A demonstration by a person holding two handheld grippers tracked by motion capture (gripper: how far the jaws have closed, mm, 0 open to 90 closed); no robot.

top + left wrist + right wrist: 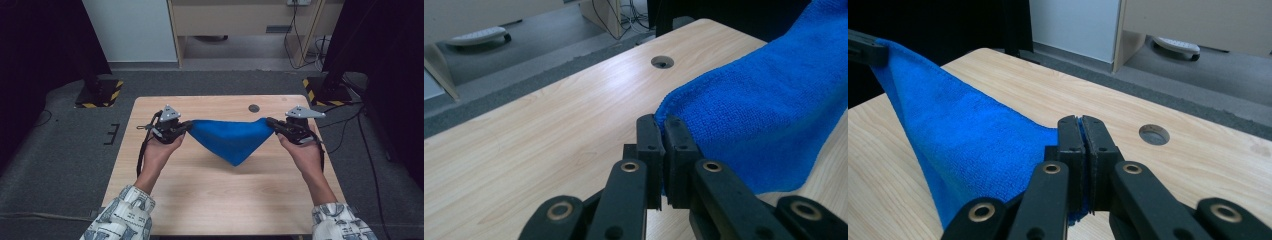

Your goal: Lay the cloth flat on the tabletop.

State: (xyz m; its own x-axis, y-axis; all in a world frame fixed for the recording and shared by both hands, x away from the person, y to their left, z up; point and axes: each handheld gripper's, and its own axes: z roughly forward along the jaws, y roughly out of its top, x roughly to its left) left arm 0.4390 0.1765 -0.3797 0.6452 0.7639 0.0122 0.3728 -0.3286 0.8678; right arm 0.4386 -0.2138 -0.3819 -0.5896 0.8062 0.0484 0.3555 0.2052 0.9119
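A blue cloth (pixel 231 139) hangs stretched between my two grippers above the wooden table (pixel 210 195), its middle sagging to a point toward the near side. My left gripper (pixel 186 126) is shut on the cloth's left corner. In the left gripper view the pads (pixel 664 134) pinch the blue cloth (pixel 764 120), which runs off to the right. My right gripper (pixel 272 123) is shut on the right corner. In the right gripper view the jaws of my gripper (pixel 1082 131) clamp the blue cloth (pixel 973 140), which runs left to the other gripper's tip (pixel 865 50).
A round cable hole (pixel 254 108) lies in the tabletop just behind the cloth. Black stands with yellow-striped bases (pixel 100 92) flank the table's far corners on the grey floor. Cables (pixel 350 120) trail off at the right.
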